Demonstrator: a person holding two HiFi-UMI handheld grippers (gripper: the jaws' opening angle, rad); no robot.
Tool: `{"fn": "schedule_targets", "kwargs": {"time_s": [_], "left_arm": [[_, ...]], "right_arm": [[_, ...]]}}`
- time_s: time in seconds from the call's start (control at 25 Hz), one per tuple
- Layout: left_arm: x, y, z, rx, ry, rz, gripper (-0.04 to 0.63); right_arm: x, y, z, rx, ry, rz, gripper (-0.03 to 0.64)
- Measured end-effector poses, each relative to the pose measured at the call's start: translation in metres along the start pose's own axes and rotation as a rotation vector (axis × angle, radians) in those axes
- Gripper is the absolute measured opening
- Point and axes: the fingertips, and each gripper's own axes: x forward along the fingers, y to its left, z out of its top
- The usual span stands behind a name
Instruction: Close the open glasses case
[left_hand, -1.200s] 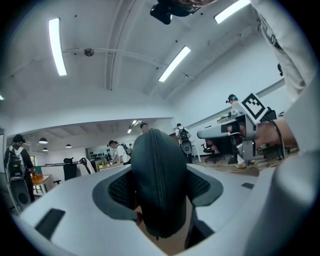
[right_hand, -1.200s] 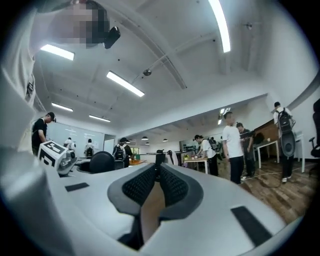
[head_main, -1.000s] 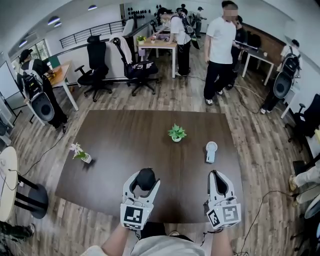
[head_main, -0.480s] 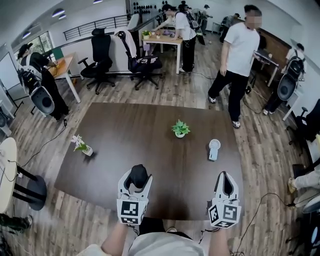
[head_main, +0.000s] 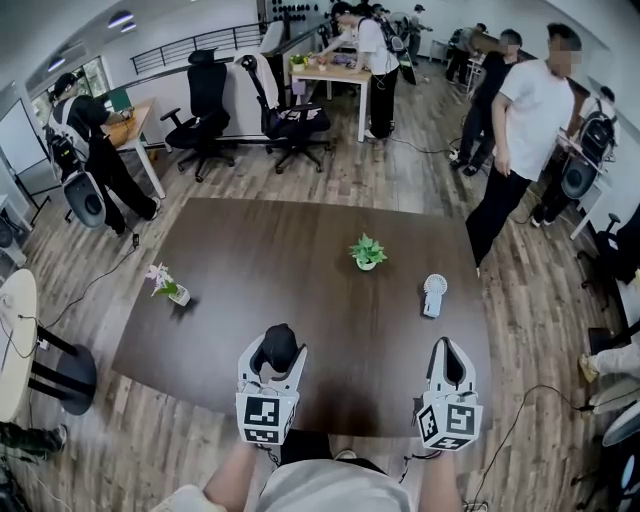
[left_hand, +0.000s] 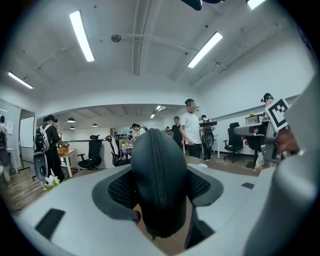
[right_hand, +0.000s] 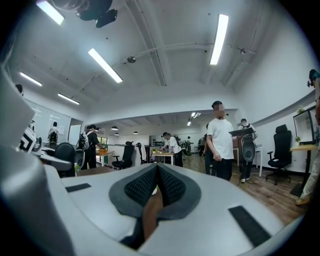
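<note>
1. Left tool (head_main: 275, 362) is clamped on the glasses case (left_hand: 158, 180). Its jaws stand wide because the dark, rounded shell fills the gap between the pads (left_hand: 120, 190).
2. The case is held off the bench (head_main: 250, 260), near its front edge, with the zip seam facing back along the tool. The halves appear to meet along the seam, but whether it is fully shut cannot be told.
3. Right tool (head_main: 447, 352) has its jaws together and empty, and it is held well apart from the case. It is likely parked, or ready to press the lid if needed.
4. Potted plant (head_main: 367, 251), small fan (head_main: 434, 294) and flower vase (head_main: 165, 283) sit farther back, leaving the work area free.
</note>
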Motion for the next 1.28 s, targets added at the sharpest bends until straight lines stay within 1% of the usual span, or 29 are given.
{"fn": "schedule_targets", "kwargs": {"time_s": [0.12,0.32,0.4,0.52,0.6,0.68,0.8,0.96,1.16,1.28], "left_arm": [[0.005,0.0,-0.01,0.002,0.057,-0.006,0.275],[0.023,-0.01,-0.035,-0.023,0.173,-0.034,0.275],[0.031,-0.018,-0.052,-0.051,0.247,-0.068,0.275],[0.048,-0.032,-0.081,-0.12,0.374,-0.129,0.275],[0.058,-0.041,-0.102,-0.152,0.454,-0.163,0.275],[0.067,-0.049,-0.122,-0.169,0.525,-0.183,0.275],[0.081,-0.057,-0.146,-0.205,0.606,-0.201,0.275],[0.103,-0.068,-0.166,-0.281,0.652,-0.244,0.276],[0.121,-0.07,-0.171,-0.282,0.712,-0.236,0.279],[0.132,-0.075,-0.184,-0.271,0.754,-0.225,0.275]], "right_arm": [[0.003,0.003,-0.004,0.002,0.016,0.015,0.002],[0.005,0.004,-0.011,-0.001,0.034,0.03,0.002],[0.006,0.005,-0.015,0.0,0.041,0.036,0.002],[0.005,0.005,-0.02,0.006,0.051,0.043,0.002],[0.003,0.005,-0.022,0.008,0.056,0.045,0.002],[0.001,0.004,-0.024,0.01,0.06,0.046,0.002],[-0.003,0.0,-0.027,0.013,0.07,0.042,0.002],[-0.007,-0.002,-0.034,0.021,0.085,0.038,0.002],[-0.01,-0.002,-0.037,0.024,0.093,0.031,0.002],[-0.01,0.0,-0.038,0.026,0.095,0.034,0.002]]}}
